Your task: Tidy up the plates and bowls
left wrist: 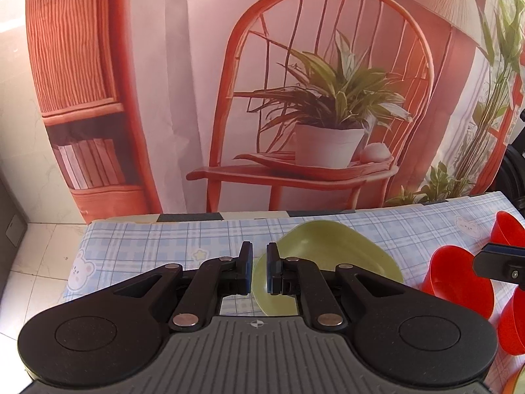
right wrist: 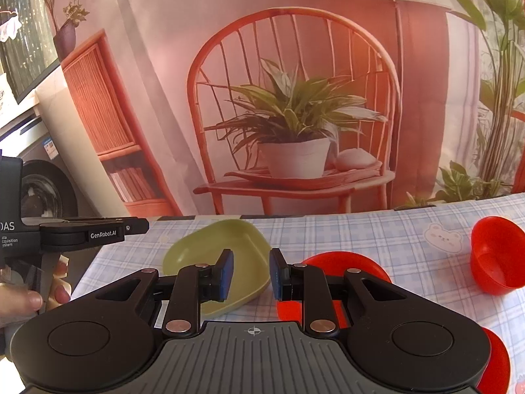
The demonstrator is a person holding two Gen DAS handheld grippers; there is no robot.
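Dishes sit spread over the checked tablecloth (left wrist: 164, 239). In your left view, the left tongs (left wrist: 260, 269) have their pads only narrowly apart and hold nothing; the green dish (left wrist: 328, 252) lies just beyond and below them, red bowls (left wrist: 459, 282) to the right, likely waiting to be stacked. In your right view, the right tongs (right wrist: 251, 274) stand moderately open and empty, poised between the green dish (right wrist: 216, 246) and a red bowl (right wrist: 344, 262); another red bowl (right wrist: 497, 256) sits well apart.
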